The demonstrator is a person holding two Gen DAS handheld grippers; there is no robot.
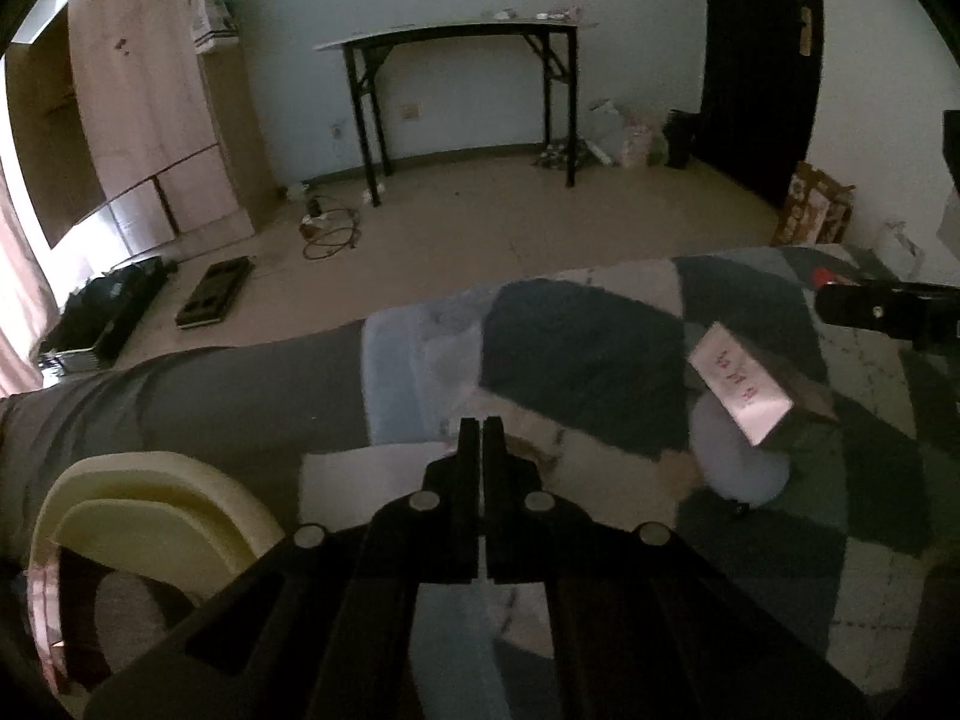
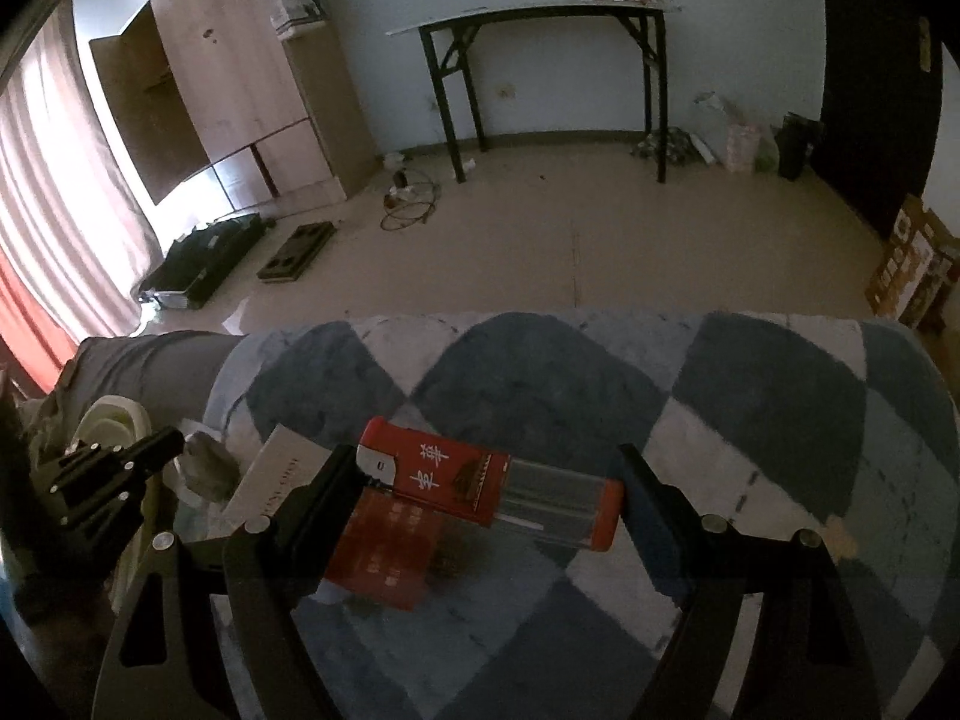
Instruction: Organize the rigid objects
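In the right wrist view a large red lighter (image 2: 480, 489) with a clear body and Chinese characters lies between the fingers of my right gripper (image 2: 486, 468), above a flat red box (image 2: 384, 558). The jaws stand wide apart at its two ends. A white box (image 2: 270, 477) lies to the left; it also shows in the left wrist view (image 1: 741, 390). My left gripper (image 1: 482, 426) is shut and empty over the checkered blanket (image 1: 570, 354). A cream basket (image 1: 150, 516) sits at its lower left.
The blanket (image 2: 750, 408) covers a bed whose far edge faces the floor. Beyond stand a black folding table (image 2: 540, 60), a wooden wardrobe (image 2: 240, 60), cables and dark cases on the floor. A grey lumpy object (image 2: 207, 468) lies by the white box.
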